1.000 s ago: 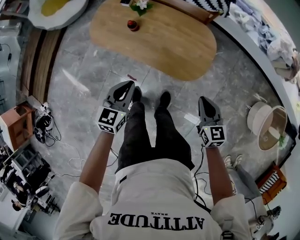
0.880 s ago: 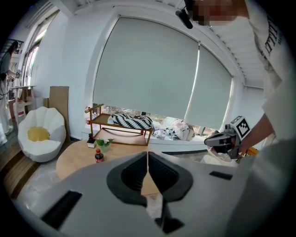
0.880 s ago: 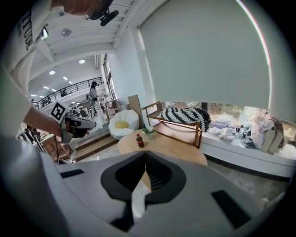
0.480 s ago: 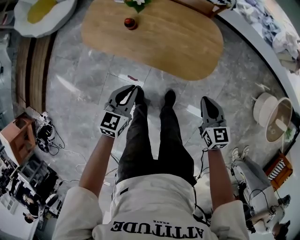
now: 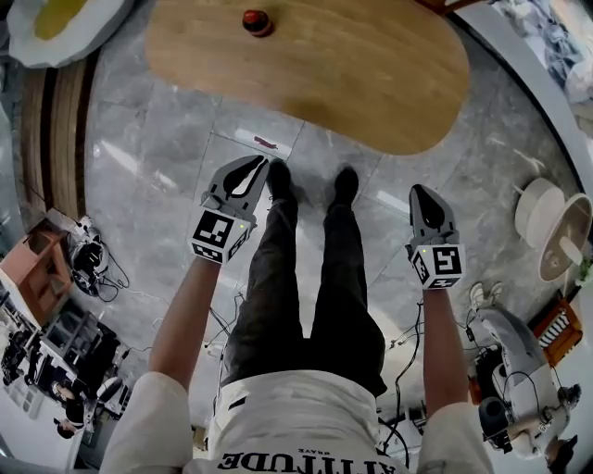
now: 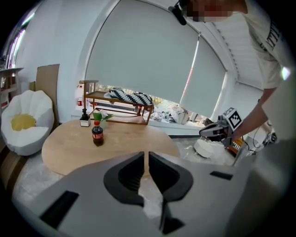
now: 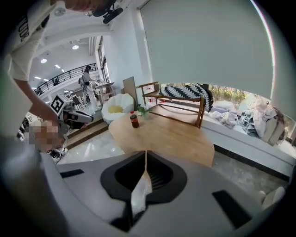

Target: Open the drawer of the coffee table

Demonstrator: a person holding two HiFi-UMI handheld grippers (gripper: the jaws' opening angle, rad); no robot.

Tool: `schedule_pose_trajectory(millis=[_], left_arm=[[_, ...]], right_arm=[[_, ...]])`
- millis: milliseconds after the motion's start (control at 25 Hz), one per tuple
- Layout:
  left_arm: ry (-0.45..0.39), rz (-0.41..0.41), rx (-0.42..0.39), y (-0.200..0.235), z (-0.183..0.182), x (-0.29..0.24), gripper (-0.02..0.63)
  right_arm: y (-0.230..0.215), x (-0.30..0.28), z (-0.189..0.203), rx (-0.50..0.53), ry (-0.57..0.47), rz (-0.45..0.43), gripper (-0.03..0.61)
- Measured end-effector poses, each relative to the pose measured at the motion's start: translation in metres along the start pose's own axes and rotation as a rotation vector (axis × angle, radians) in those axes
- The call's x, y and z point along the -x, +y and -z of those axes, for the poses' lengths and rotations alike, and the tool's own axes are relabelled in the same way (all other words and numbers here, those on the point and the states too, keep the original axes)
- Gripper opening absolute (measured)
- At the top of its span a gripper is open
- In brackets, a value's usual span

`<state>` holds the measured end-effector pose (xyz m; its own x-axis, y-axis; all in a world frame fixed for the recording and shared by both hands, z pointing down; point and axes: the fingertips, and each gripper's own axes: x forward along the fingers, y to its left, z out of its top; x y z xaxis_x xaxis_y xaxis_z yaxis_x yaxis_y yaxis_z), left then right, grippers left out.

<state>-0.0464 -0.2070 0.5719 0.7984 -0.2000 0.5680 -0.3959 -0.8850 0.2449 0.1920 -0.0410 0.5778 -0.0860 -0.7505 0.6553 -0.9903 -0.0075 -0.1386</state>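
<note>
The oval wooden coffee table lies ahead of the person's feet, and no drawer shows in any view. A cola bottle stands on its far left part. My left gripper hangs shut and empty beside the left shoe, short of the table's near edge. My right gripper is shut and empty to the right of the legs. In the left gripper view the jaws meet in front of the table. The right gripper view has its jaws together, below the table and bottle.
A white round chair with a yellow cushion sits at far left. A wooden rack with a striped cushion stands behind the table. White baskets stand at right. Cables and boxes lie at left on the grey tile floor.
The table has grown larger and slid up in the head view as the person leaned in. Both grippers have sunk lower and stay shut.
</note>
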Motion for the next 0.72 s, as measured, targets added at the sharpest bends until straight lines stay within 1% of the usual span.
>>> schedule_pose_trajectory(millis=[80, 200, 360, 480, 640, 720], left_arm=[[0.014, 0.010, 0.005, 0.004, 0.018, -0.013, 0.023], [0.018, 0.022, 0.041, 0.014, 0.041, -0.027, 0.025], [0.016, 0.012, 0.065, 0.032, 0.067, -0.043, 0.025], [0.025, 0.014, 0.070, 0.044, 0.089, -0.060, 0.066], [0.044, 0.008, 0.058, 0.059, 0.126, -0.088, 0.098], [0.058, 0.002, 0.051, 0.065, 0.144, -0.099, 0.104]], right_arm=[[-0.003, -0.010, 0.019, -0.006, 0.017, 0.008, 0.022], [-0.001, -0.024, 0.044, -0.027, 0.032, 0.013, 0.031], [0.004, -0.045, 0.071, -0.045, 0.046, 0.011, 0.038], [0.002, -0.063, 0.090, -0.044, 0.060, 0.010, 0.050], [-0.005, -0.092, 0.123, -0.024, 0.087, 0.023, 0.078], [-0.005, -0.105, 0.140, -0.031, 0.101, 0.026, 0.086]])
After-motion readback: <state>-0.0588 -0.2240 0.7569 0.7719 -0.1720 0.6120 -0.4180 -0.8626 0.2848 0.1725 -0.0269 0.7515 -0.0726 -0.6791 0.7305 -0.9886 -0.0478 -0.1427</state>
